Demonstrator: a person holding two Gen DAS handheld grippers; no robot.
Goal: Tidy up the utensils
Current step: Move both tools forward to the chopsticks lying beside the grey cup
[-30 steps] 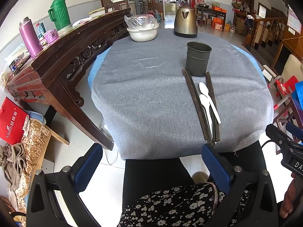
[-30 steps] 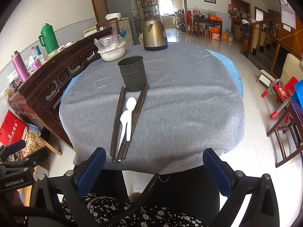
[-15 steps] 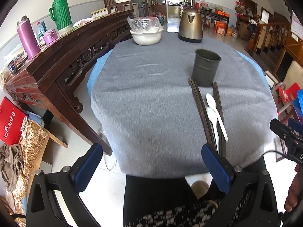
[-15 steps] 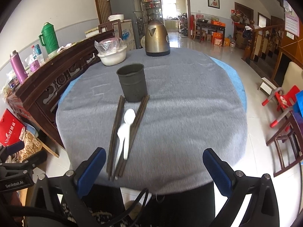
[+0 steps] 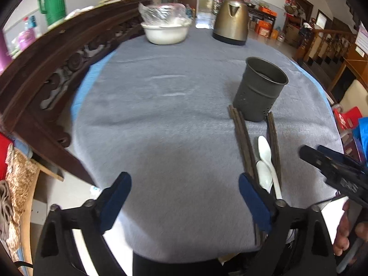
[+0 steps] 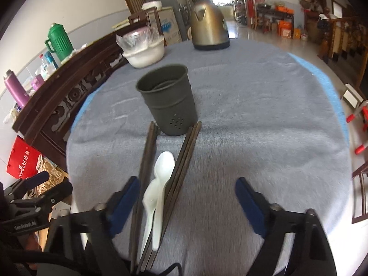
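A dark metal utensil cup stands upright on the grey tablecloth. In front of it lie dark wooden chopsticks in two bundles, with two white spoons between them. My left gripper is open and empty over the table's near edge, left of the utensils. My right gripper is open and empty, its left finger beside the spoons' handles. The right gripper also shows in the left wrist view.
A brass kettle and a white bowl covered in plastic stand at the table's far side. A carved wooden sideboard runs along the left. Chairs and a railing are on the right.
Both grippers have moved forward over the table's near edge toward the utensils. The cup, chopsticks and spoons have not moved.
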